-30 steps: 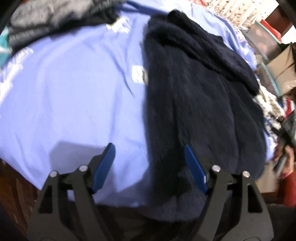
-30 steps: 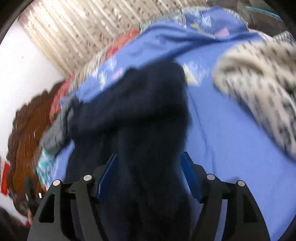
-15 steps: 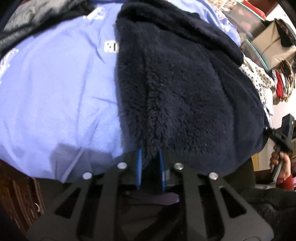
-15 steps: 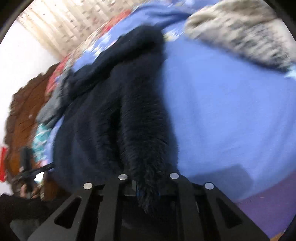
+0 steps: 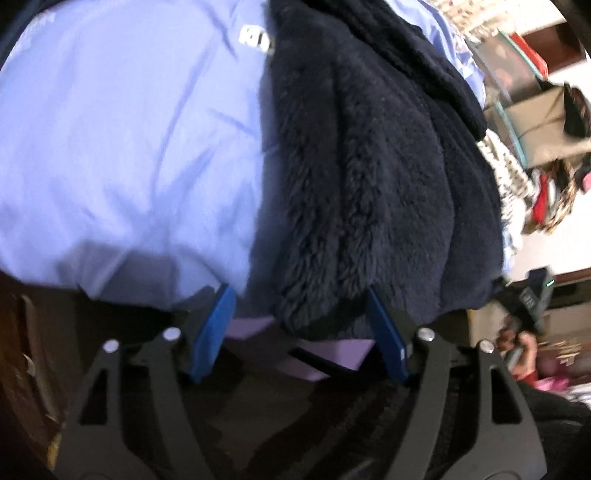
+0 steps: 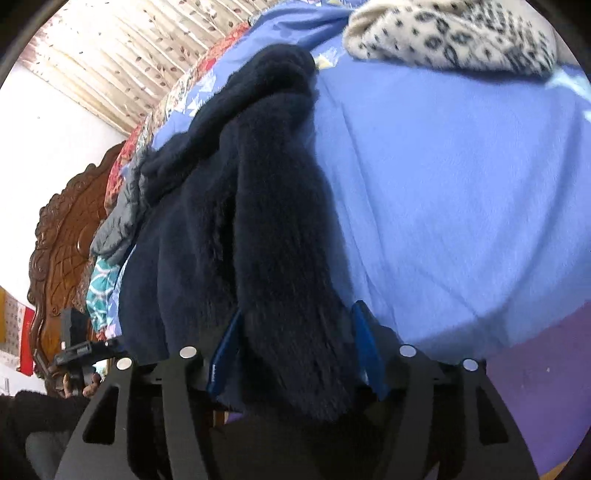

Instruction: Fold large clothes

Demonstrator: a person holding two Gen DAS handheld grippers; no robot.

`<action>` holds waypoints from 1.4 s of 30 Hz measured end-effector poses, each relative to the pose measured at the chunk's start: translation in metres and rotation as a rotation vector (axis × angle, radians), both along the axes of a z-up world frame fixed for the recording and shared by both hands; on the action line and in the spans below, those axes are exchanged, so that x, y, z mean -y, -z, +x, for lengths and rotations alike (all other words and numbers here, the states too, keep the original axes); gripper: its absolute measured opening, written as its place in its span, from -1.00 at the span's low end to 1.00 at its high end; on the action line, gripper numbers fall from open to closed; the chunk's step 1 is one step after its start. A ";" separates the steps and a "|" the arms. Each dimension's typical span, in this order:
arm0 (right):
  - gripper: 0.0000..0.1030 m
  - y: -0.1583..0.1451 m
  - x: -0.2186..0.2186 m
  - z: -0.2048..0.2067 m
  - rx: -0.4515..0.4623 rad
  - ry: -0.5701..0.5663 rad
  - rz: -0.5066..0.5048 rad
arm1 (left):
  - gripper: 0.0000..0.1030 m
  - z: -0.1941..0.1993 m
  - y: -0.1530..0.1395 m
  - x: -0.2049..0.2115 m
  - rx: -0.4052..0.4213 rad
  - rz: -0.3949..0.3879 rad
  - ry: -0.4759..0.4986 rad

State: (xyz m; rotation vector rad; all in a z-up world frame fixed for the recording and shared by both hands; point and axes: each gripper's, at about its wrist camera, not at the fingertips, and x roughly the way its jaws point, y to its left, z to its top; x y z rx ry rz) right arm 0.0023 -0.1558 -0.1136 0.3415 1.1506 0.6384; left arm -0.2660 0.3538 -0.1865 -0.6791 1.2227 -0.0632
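A bed covered with a light blue sheet (image 5: 122, 140) fills both wrist views, and a dark navy fleece garment (image 5: 369, 166) lies on it as a long, narrow strip, already doubled lengthwise.

In the left wrist view, bare sheet takes up the left half. To its right the garment runs from the near edge of the bed, straight ahead of the camera, away toward the far side. The left gripper (image 5: 299, 325) has its blue-padded jaws spread wide, one on each side of the garment's near left corner. The fleece lies between the pads, and neither pad presses on it. At the far right edge, the person's other hand and its tool show beside cluttered boxes.

In the right wrist view, a carved wooden headboard (image 6: 62, 240) stands at the far left, with grey and teal clothes (image 6: 110, 236) beside it. Next comes the same garment (image 6: 236, 206), its long axis again running directly away from the camera. The right gripper (image 6: 295, 339) is also spread open, its pads on either side of the garment's near right corner, which hangs over the bed edge. Blue sheet follows on the right, and a leopard-print item (image 6: 454, 33) sits at the top right.

Both tools sit at the near short end, so a next fold would likely carry that end forward along the long axis.
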 end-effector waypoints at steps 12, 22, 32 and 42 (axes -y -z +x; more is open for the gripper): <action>-0.23 -0.023 -0.029 -0.010 -0.033 -0.255 0.137 | -0.71 0.020 -0.016 0.038 0.047 0.009 0.151; -0.23 -0.113 -0.047 0.071 0.142 -0.186 0.454 | -0.71 0.066 -0.098 -0.030 0.285 -0.253 -0.029; 0.32 -0.171 -0.135 0.277 0.168 0.221 0.395 | -0.39 0.286 -0.176 -0.087 0.281 -0.107 -0.273; 0.74 -0.125 -0.138 0.219 0.445 0.131 0.066 | 0.07 0.271 -0.108 -0.098 0.189 0.186 -0.266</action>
